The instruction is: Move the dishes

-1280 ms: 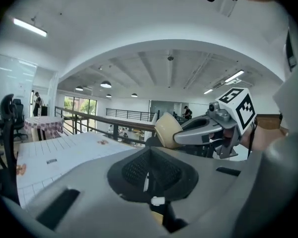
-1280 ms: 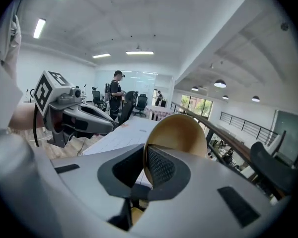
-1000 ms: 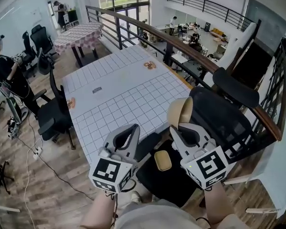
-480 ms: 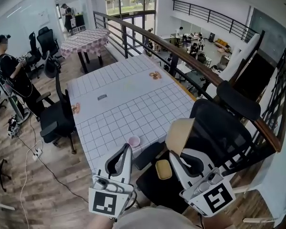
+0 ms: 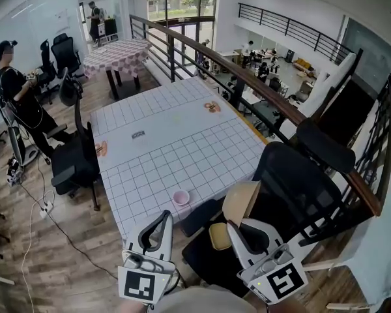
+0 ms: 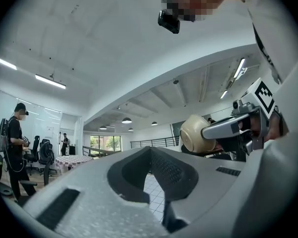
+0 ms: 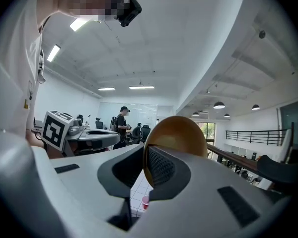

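My right gripper is shut on the rim of a beige bowl, holding it tilted on edge over a black chair. In the right gripper view the bowl stands up from between the jaws. My left gripper hangs beside it at the table's near edge, shut with nothing in it. A small pink cup stands on the white grid-patterned table near that edge. A tan dish lies on the chair seat between the two grippers. The left gripper view shows the bowl held to its right.
A black office chair sits under my right gripper, against the wooden railing. Another black chair stands at the table's left side. A person stands at far left. A table with a checked cloth is at the back.
Both grippers have dropped lower in the head view, towards my body. The pink cup has come into sight at the table's near edge. The bowl stays in the right gripper.
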Available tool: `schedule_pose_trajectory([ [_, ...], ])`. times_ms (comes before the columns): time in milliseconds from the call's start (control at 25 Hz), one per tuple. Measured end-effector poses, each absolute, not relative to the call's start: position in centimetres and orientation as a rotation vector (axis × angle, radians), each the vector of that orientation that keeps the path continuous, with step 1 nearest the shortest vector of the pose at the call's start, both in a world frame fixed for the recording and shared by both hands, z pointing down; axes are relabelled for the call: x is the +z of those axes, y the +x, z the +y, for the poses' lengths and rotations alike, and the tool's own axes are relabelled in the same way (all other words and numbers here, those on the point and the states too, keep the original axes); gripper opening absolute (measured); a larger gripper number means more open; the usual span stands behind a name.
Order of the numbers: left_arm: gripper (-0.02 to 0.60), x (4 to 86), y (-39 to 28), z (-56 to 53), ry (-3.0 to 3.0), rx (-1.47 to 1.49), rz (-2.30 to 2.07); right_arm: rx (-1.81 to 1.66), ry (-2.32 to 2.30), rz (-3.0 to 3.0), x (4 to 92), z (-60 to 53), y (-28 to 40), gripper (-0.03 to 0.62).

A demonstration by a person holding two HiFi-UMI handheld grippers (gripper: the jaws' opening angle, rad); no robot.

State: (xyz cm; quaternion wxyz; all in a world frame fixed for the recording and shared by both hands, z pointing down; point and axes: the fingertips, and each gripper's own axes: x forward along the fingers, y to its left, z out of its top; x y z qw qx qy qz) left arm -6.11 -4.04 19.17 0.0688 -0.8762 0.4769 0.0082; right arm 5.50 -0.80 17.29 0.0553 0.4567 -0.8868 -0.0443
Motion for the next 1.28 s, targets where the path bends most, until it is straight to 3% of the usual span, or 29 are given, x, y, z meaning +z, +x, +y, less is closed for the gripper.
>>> schedule_pose_trajectory([
  [160,0.014,20.4,-7.7,-3.6,-2.654,-0.004,1.440,-0.141,1.397,-2.679,17.6,-0.3,4.1,0.028],
  [360,0.014,17.9,-2.9,-4.7,-2.690,-0.065,1.407,-0.145,1.366,-2.665,14.9,-2.0,8.1,0.028],
  [720,0.014,22.8,-6.9,-7.0,-2.775,-0.165,1.373,-0.206,1.273,-2.504,19.7,-6.3,5.6,0.028],
  [1040,0.014,23.4,-4.1,-11.8,-2.771,-0.191,1.370,-0.132,1.071,-2.326,24.5,-14.6,8.3,0.028],
  [1280,0.014,26.1,-6.4,-12.8,-2.799,-0.189,1.370,-0.078,0.975,-2.196,30.5,-20.8,5.9,0.028],
])
